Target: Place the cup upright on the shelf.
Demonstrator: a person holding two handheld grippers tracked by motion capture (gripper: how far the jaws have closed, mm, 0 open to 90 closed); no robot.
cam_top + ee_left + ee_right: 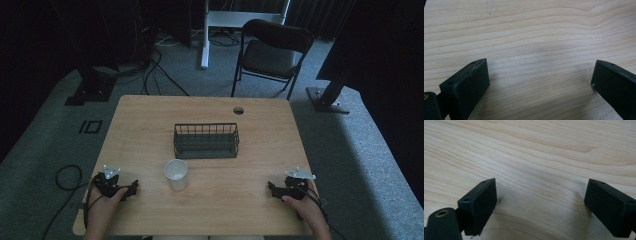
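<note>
1. Wooden table (150,125), bare apart from two things near its middle; a folding chair (270,52) on the carpet beyond the far edge
2. Black wire basket (206,140) at the table's centre, upright, open top, seemingly empty
3. White cup (176,174) upright just in front of the basket's near left corner, close to it but apart, mouth up, nothing visible inside
4. Left gripper (134,188) resting at the near left of the table, held in a hand, pointing right toward the cup, near it but not touching; jaws spread wide over bare wood in the left gripper view (540,82), nothing between them
5. Right gripper (270,188) resting at the near right, well apart from the cup, pointing left; jaws likewise wide apart and empty in the right gripper view (540,202)
6. Step in hand, as a judgement: start of the work, nothing grasped yet, likely the cup bound for the basket
7. Next move probably calls for lifting the left gripper, bringing its spread jaws level around the cup's wall, closing gently so the thin cup neither crushes nor tips
</note>
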